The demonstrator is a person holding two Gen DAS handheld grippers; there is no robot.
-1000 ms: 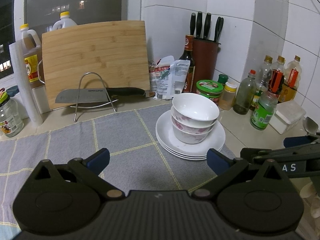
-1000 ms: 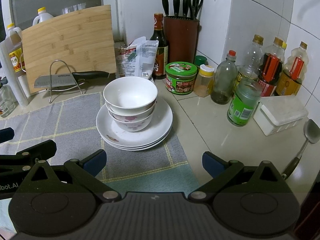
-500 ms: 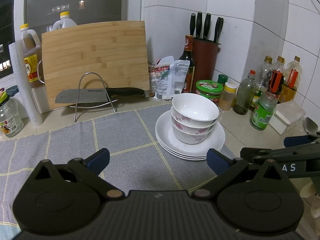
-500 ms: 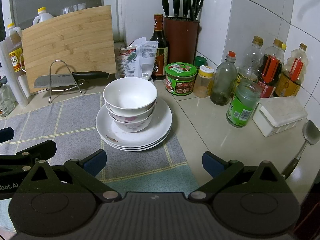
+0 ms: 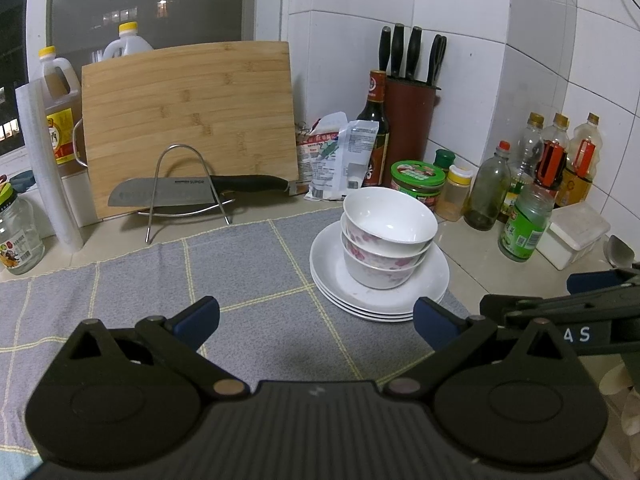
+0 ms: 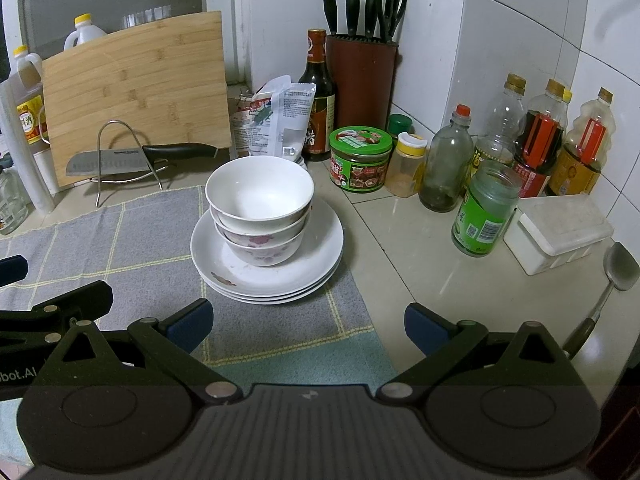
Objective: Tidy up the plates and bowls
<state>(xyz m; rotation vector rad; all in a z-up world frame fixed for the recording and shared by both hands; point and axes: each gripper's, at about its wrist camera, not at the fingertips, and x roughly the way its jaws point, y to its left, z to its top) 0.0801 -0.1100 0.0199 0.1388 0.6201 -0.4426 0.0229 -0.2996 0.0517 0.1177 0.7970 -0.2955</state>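
Note:
Three white bowls (image 5: 386, 236) with pink flowers are nested on a stack of three white plates (image 5: 332, 276) on the grey checked cloth (image 5: 160, 280). The same bowls (image 6: 260, 208) and plates (image 6: 320, 256) show in the right wrist view. My left gripper (image 5: 316, 316) is open and empty, near of the stack and to its left. My right gripper (image 6: 306, 324) is open and empty, just in front of the plates. The right gripper (image 5: 592, 300) shows at the right edge of the left wrist view.
A cutting board (image 5: 192, 120) leans at the back with a knife (image 5: 192, 192) on a wire stand. A knife block (image 6: 360, 76), sauce bottles (image 6: 540, 140), jars (image 6: 488, 208), a white box (image 6: 560, 232) and a ladle (image 6: 616, 272) crowd the counter to the right.
The right gripper has shifted very slightly; the stack and the left gripper have not moved.

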